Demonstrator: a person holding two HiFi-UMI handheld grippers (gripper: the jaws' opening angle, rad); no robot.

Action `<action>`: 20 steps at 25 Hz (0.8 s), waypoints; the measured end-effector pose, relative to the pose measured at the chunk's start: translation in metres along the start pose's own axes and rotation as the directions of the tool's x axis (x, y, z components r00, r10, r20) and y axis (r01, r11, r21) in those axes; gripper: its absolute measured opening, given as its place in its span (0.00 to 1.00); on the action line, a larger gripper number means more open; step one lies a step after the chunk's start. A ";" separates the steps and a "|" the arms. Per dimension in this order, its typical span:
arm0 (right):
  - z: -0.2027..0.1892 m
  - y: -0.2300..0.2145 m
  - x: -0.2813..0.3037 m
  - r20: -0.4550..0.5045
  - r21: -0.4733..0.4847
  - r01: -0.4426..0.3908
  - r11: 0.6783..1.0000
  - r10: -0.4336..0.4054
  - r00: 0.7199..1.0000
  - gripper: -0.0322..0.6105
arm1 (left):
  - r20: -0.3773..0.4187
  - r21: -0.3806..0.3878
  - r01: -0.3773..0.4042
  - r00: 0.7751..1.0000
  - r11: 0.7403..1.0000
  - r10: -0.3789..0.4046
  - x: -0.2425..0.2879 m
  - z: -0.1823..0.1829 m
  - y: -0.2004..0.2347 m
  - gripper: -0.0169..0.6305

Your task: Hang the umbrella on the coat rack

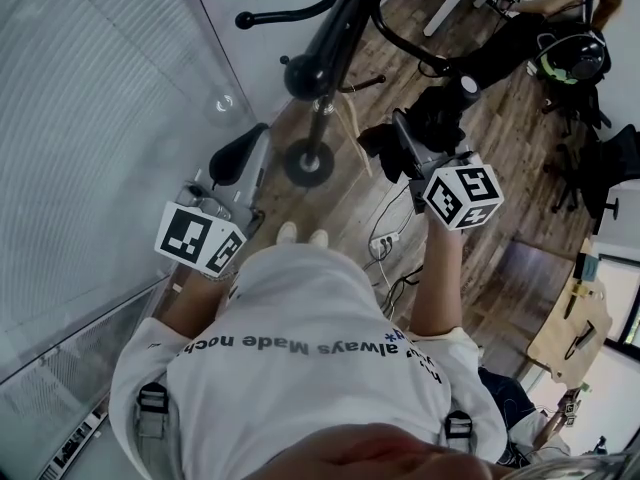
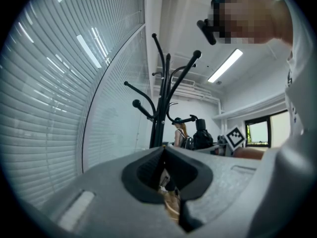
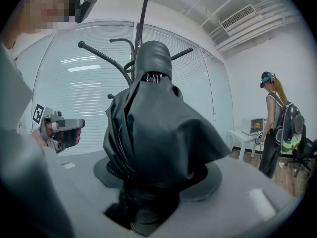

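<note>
Umbrella clamped in right tool, near rack; left tool closed, empty. Not hung yet, hooking onto a peg is left.

The umbrella is plain black, like the coat rack behind it. The left gripper and right gripper are grey with black pads. Their cubes carry black square markers on white. Beside the coat rack, the blinds show pale horizontal stripes. Under it, the floor is brown wood plank.
</note>
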State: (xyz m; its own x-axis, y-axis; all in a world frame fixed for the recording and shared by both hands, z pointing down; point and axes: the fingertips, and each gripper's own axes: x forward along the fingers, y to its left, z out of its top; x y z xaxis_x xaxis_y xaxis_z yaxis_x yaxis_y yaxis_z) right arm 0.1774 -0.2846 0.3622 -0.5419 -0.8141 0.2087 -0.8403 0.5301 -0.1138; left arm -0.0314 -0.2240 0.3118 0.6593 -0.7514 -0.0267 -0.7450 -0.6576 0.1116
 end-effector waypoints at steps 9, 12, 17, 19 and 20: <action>-0.006 -0.003 0.000 -0.015 -0.028 0.026 0.999 -0.027 1.000 0.45 | 0.002 0.004 0.005 1.000 1.000 -0.005 0.001 0.000 0.001 0.03; -0.006 -0.004 0.002 -0.020 -0.038 0.036 0.999 -0.037 0.999 0.45 | 0.001 0.004 0.009 1.000 1.000 -0.009 0.003 0.001 0.002 0.03; -0.013 -0.006 -0.003 -0.033 -0.047 0.048 0.998 -0.049 0.998 0.45 | 0.001 0.006 0.013 1.000 1.000 -0.013 0.001 -0.002 0.000 0.03; -0.016 -0.008 -0.003 -0.043 -0.052 0.056 0.997 -0.059 0.997 0.45 | 0.000 0.005 0.012 1.000 1.000 -0.012 0.000 -0.003 0.001 0.03; -0.017 -0.009 -0.002 -0.049 -0.053 0.061 0.997 -0.063 0.997 0.45 | 0.000 0.004 0.012 1.000 1.000 -0.012 0.000 -0.004 0.002 0.03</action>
State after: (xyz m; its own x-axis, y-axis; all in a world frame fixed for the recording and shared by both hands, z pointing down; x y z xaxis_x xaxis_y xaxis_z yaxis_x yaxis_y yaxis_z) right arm 0.1860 -0.2840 0.3791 -0.4862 -0.8334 0.2627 -0.8694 0.4916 -0.0495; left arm -0.0323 -0.2254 0.3157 0.6683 -0.7434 -0.0277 -0.7374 -0.6669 0.1071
